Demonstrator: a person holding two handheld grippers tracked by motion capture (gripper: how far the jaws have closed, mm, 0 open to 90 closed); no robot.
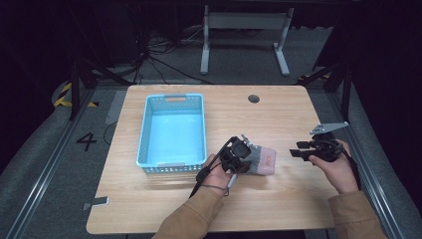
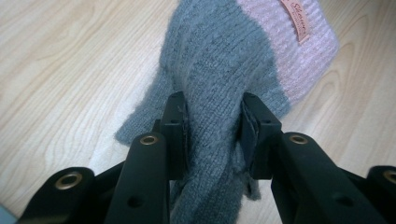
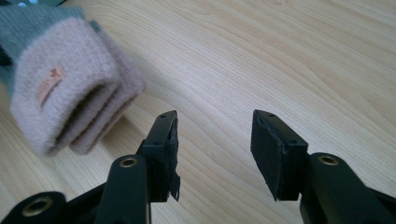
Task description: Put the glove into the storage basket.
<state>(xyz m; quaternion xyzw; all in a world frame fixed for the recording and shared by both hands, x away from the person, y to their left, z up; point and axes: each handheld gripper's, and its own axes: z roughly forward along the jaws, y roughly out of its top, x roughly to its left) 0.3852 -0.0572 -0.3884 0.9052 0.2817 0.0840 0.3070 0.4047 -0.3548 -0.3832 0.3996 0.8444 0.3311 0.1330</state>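
High view: the left gripper (image 1: 244,154) clamps its jaws on a grey-and-pink knitted glove (image 1: 263,160) beside a blue basket (image 1: 171,130), while the right gripper (image 1: 298,149) rests with jaws apart and empty above the tabletop (image 1: 278,194).

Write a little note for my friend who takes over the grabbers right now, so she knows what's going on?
Left gripper: shut on the grey part of the knitted glove, fabric bunched between its pads.
Right gripper: open, nothing between its jaws, hovering over bare wood near the glove's pink cuff.
Things: the glove is on the table, just right of the blue basket, which looks empty.
Done: glove gripped.
Left: probably move the glove into the basket and let go; the right gripper could help at the cuff.
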